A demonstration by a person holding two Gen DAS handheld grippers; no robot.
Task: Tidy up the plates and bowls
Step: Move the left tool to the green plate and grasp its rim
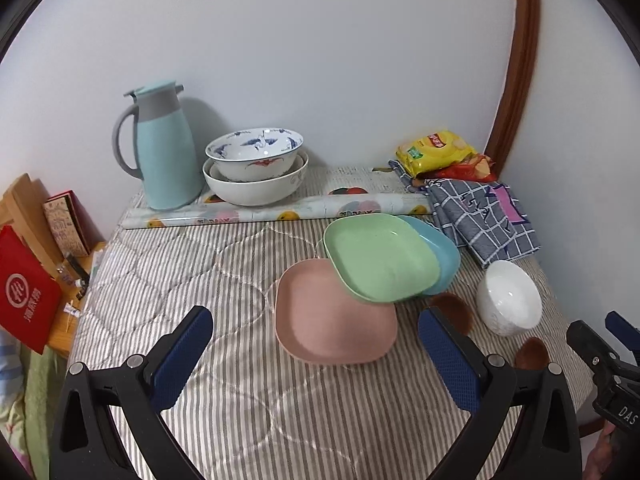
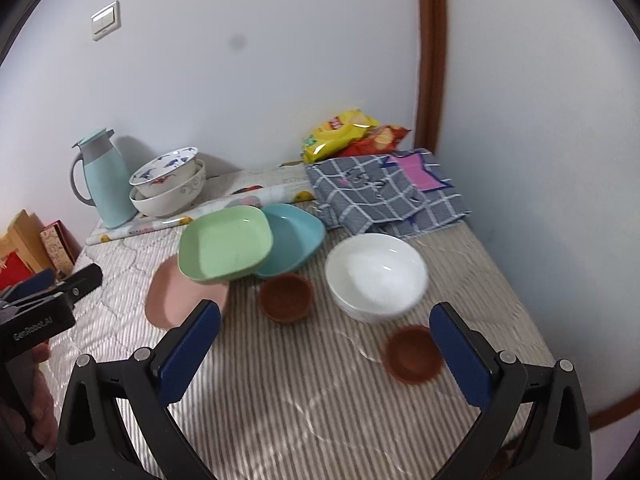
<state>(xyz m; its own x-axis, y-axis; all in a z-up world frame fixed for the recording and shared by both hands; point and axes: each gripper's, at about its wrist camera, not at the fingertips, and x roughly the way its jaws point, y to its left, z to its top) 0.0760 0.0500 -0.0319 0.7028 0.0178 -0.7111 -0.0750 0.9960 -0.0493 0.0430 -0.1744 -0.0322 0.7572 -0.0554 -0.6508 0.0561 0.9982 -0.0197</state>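
Three square plates overlap mid-table: a pink plate (image 1: 334,320) (image 2: 172,300) in front, a green plate (image 1: 380,258) (image 2: 226,242) leaning on it, a blue plate (image 1: 442,252) (image 2: 294,240) beneath the green one. To their right stand a white bowl (image 1: 508,298) (image 2: 376,274) and two small brown bowls (image 2: 285,298) (image 2: 412,354). Two patterned bowls (image 1: 256,166) (image 2: 168,184) sit nested at the back. My left gripper (image 1: 316,344) is open, hovering before the pink plate. My right gripper (image 2: 326,338) is open, above the brown bowls.
A teal jug (image 1: 164,148) stands at the back left beside a rolled sheet (image 1: 276,210). Snack bags (image 1: 436,152) and a checked cloth (image 1: 486,216) fill the back right corner. Boxes (image 1: 28,292) sit off the left edge. The striped table cover (image 1: 256,408) lies bare in front.
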